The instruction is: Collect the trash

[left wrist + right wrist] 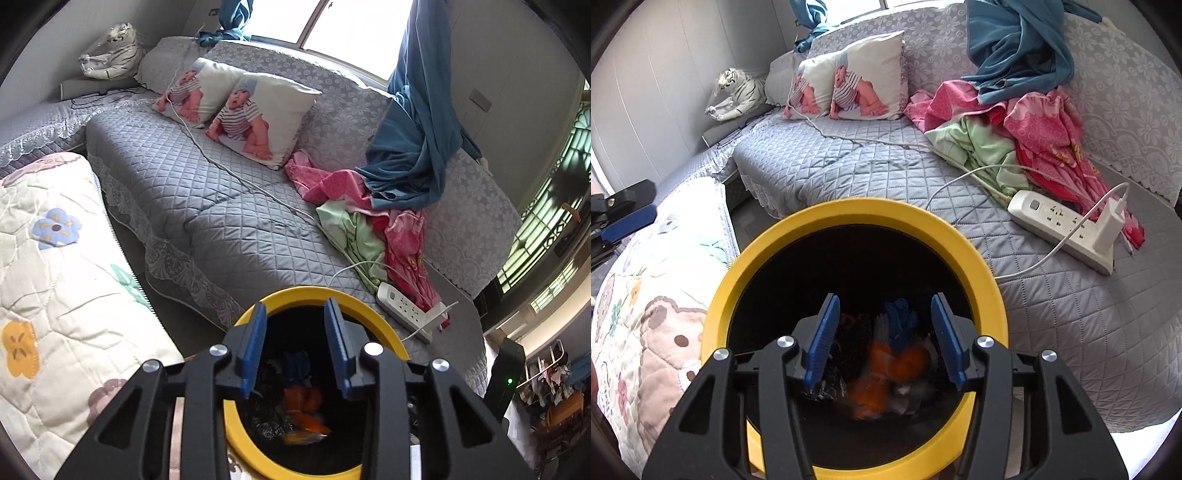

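Both claws, the left claw (297,343) and the right claw (884,336), hung apart and empty over the yellow-rimmed bin (849,212), where orange and blue trash (886,365) lay at the bottom.

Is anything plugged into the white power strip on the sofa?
Yes, a white charger stands plugged into the power strip, its cable trailing off.

Both the left hand-held gripper (298,345) and right hand-held gripper (886,341) point downward, jaws parted and empty.
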Motion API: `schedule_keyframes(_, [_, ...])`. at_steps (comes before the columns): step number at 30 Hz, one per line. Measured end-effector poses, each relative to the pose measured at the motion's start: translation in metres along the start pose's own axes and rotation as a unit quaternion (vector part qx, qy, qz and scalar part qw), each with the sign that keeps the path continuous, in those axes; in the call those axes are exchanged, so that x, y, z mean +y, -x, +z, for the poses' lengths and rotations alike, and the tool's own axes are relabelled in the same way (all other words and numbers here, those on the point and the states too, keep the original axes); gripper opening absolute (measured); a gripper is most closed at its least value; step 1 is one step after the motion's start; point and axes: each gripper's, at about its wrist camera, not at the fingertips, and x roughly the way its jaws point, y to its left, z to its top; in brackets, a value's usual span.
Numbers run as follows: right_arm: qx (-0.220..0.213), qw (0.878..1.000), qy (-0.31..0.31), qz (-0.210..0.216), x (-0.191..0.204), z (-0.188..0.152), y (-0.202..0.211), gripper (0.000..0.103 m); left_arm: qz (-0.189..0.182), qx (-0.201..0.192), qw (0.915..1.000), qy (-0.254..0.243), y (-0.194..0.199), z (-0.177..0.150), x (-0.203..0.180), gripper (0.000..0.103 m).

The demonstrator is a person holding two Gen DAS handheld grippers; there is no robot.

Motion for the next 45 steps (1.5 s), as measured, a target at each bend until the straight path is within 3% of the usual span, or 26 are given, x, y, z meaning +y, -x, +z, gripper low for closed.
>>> schedule_keyframes(9, [-0.042, 0.999, 0.026, -0.003, 0.028, 0.001, 0.045, 0.049, 0.029, -0.058, 0.9979, 0.009, 0.091, -0.012, 0.034, 0.03])
schedule_keyframes(15, [-0.09, 0.993, 0.073, 0.028, 0.078, -0.004, 0.088, 0.049, 0.094, -0.112, 0.9891, 0.019, 0.186, -0.041, 0.074, 0.03])
schedule_keyframes(18, [-0.108, 0.987, 0.101, 0.066, 0.112, -0.013, 0.111, 0.049, 0.15, -0.141, 0.9784, 0.009, 0.237, -0.064, 0.09, 0.03])
schedule_keyframes(24, [-0.13, 0.967, 0.166, 0.141, 0.185, -0.043, 0.149, 0.049, 0.257, -0.2, 0.9452, 0.026, 0.332, -0.126, 0.117, 0.03])
schedule_keyframes(28, [-0.136, 0.953, 0.198, 0.183, 0.229, -0.071, 0.166, 0.049, 0.308, -0.244, 0.9179, 0.054, 0.378, -0.171, 0.123, 0.03])
schedule_keyframes(32, [-0.162, 0.941, 0.225, 0.196, 0.262, -0.104, 0.184, 0.049, 0.35, -0.286, 0.8897, 0.062, 0.407, -0.205, 0.115, 0.03])
schedule_keyframes(36, [-0.185, 0.931, 0.245, 0.197, 0.278, -0.13, 0.196, 0.05, 0.352, -0.295, 0.884, 0.086, 0.416, -0.226, 0.11, 0.03])
schedule_keyframes(39, [-0.19, 0.931, 0.244, 0.195, 0.278, -0.143, 0.199, 0.055, 0.373, -0.297, 0.8745, 0.089, 0.413, -0.241, 0.108, 0.03])
schedule_keyframes(44, [-0.182, 0.934, 0.238, 0.193, 0.277, -0.148, 0.195, 0.064, 0.372, -0.293, 0.873, 0.117, 0.41, -0.256, 0.112, 0.046])
schedule_keyframes(45, [-0.182, 0.935, 0.237, 0.19, 0.277, -0.149, 0.194, 0.071, 0.375, -0.293, 0.8715, 0.117, 0.41, -0.257, 0.112, 0.051])
